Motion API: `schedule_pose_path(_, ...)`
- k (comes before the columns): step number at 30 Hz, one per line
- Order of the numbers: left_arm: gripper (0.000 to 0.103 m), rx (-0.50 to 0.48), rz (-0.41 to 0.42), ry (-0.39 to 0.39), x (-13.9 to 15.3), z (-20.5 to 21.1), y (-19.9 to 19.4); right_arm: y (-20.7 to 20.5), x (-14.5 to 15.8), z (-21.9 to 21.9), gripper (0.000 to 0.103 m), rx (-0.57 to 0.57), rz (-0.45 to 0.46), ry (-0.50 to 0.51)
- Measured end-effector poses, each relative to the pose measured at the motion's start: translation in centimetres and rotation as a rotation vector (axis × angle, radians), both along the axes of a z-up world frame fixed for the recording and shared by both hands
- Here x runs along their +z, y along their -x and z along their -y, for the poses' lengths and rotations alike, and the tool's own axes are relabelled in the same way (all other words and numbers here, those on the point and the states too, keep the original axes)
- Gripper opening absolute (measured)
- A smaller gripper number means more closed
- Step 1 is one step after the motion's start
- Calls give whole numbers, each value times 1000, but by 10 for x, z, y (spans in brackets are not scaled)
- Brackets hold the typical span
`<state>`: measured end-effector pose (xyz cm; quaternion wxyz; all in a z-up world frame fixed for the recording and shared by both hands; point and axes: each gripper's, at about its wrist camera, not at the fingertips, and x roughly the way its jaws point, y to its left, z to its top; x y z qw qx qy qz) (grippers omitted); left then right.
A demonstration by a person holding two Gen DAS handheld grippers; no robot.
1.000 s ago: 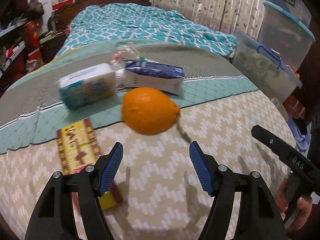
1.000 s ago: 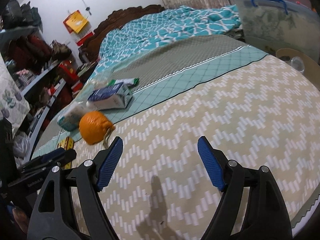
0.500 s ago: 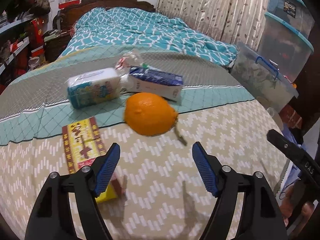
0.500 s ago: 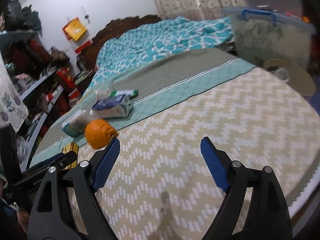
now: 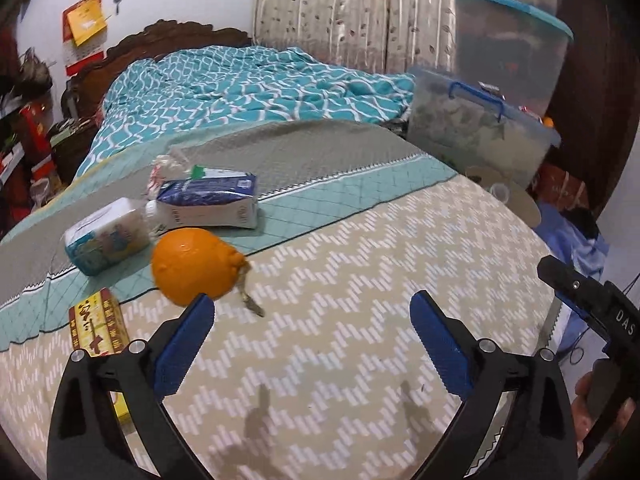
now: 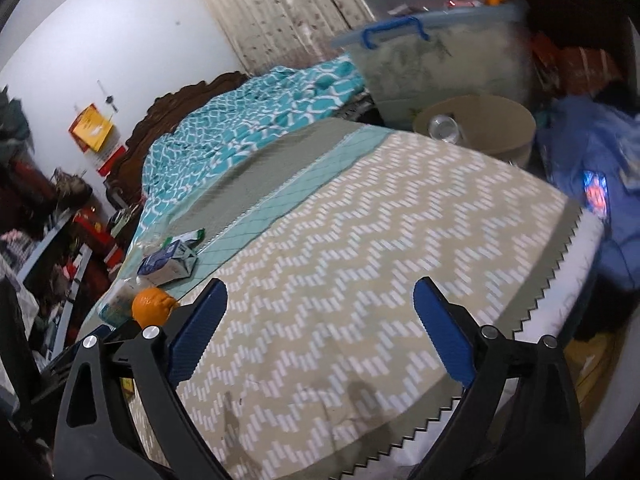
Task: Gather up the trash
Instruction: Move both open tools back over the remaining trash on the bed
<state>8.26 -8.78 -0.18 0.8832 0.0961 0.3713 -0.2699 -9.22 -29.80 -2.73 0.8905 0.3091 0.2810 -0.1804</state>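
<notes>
Trash lies on the bed's left part. An orange fruit (image 5: 194, 266) with a stem, a blue-white carton (image 5: 208, 202), a tissue pack (image 5: 106, 236), a clear plastic wrapper (image 5: 166, 170) and a yellow-red box (image 5: 100, 330) show in the left wrist view. My left gripper (image 5: 312, 344) is open and empty, just right of the orange. My right gripper (image 6: 320, 332) is open and empty over the zigzag bedspread (image 6: 380, 260), far right of the orange (image 6: 152, 306) and carton (image 6: 168, 266).
A teal quilt (image 5: 248, 84) lies bunched at the headboard. Clear storage bins (image 5: 480, 136) stand right of the bed, with a tan round basket (image 6: 480, 124) holding a clear cup. Blue cloth (image 6: 592, 184) lies past the bed's right edge. Cluttered shelves (image 6: 48, 248) stand on the left.
Both grippers have pulled back and swung right. The orange and other trash now sit further left in both views. The right view now shows the bed's right edge and the basket.
</notes>
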Motion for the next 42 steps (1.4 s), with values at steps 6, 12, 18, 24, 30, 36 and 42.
schedule_pose_path(6, 94, 27, -18, -38, -11, 4, 2, -10, -15, 0, 95, 37, -32, -32)
schedule_pose_path(12, 94, 81, -60, -44, -28, -11, -2, -25, -30, -15, 99, 108, -92, -39)
schedule_pose_path(18, 94, 202, -68, -16, -34, -54, -11, -38, -39, -33, 99, 192, -125, -39)
schedule_pose_path(24, 94, 372, -61, 10, -32, -111, -21, -51, -46, -53, 100, 262, -162, -10)
schedule_pose_path(30, 95, 535, -51, -17, -33, -159, -33, -58, -48, -67, 100, 290, -194, 50)
schedule_pose_path(36, 96, 648, -130, -6, -49, -201, -46, -56, -50, -64, 100, 291, -146, 51)
schedule_pose_path(42, 96, 648, -152, 57, -52, -214, -45, -58, -51, -66, 100, 288, -126, 75)
